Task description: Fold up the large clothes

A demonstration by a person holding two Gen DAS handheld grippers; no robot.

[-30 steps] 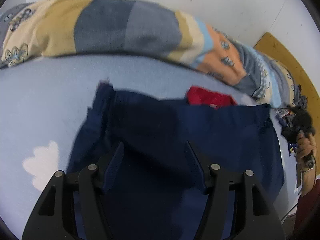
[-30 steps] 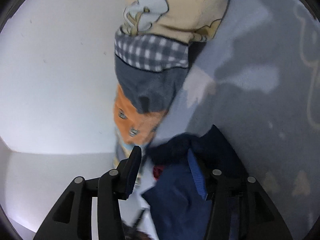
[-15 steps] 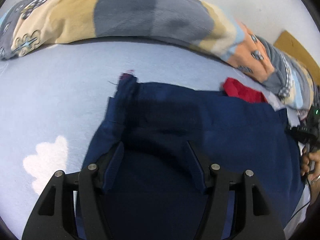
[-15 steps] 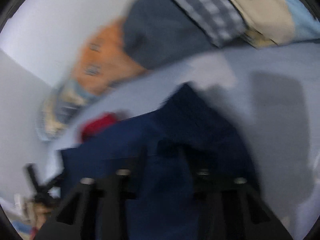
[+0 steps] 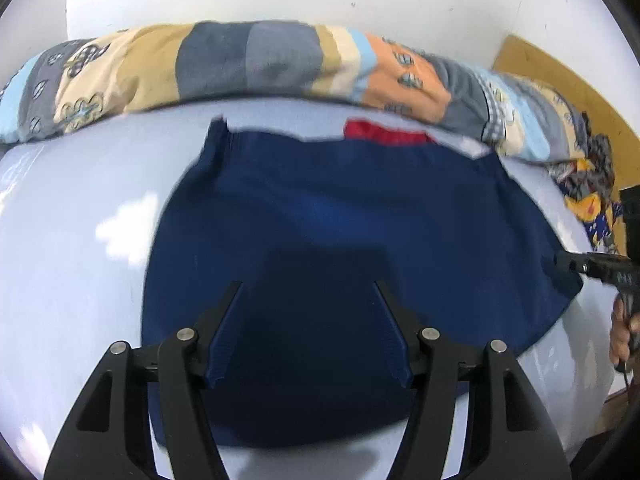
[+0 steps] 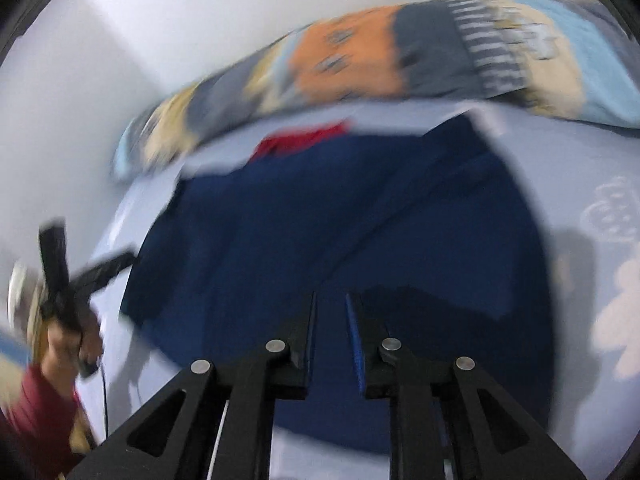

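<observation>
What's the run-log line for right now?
navy garment: flat on bed | left gripper: open, empty | right gripper: jaws just opening, empty

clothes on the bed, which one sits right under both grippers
The navy blue garment, spread flat on the sheet. The red garment only peeks out beyond its far edge, beside the patchwork quilt.

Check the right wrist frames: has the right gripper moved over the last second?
Yes. The right gripper has rolled and swung: the patchwork quilt ran upright before and now lies across the top, with the navy garment filling the view. Its jaws have just been opening, nothing between them.
</observation>
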